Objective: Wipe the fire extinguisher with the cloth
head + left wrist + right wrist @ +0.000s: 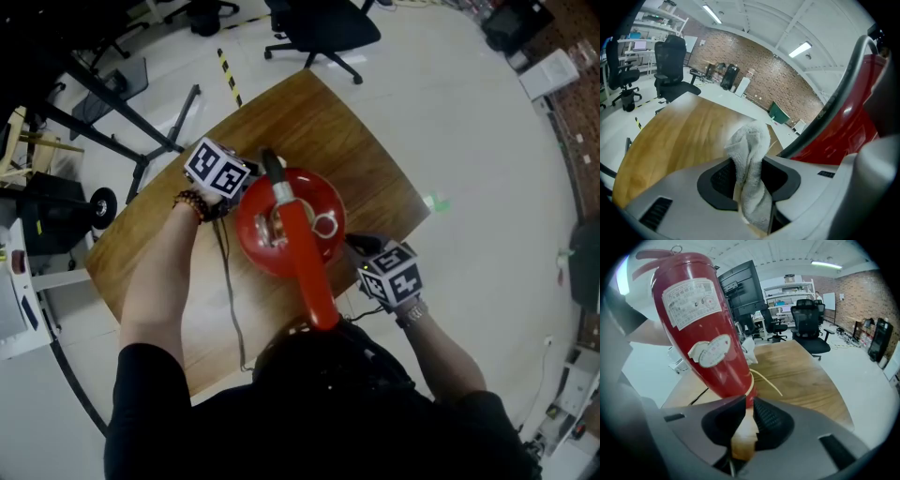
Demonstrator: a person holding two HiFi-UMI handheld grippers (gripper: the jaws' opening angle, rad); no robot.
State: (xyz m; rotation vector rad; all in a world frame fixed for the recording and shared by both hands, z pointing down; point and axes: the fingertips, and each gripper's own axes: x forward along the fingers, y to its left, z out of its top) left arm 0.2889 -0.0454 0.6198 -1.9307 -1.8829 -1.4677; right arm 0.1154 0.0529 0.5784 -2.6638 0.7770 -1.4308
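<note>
One fire extinguisher [258,239] between left tongs [750,185], tight on cloth [749,140], and right tongs [749,416], ajar.

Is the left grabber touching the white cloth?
Touching. The left gripper view shows the cloth pinched between the jaws of the left gripper.
</note>
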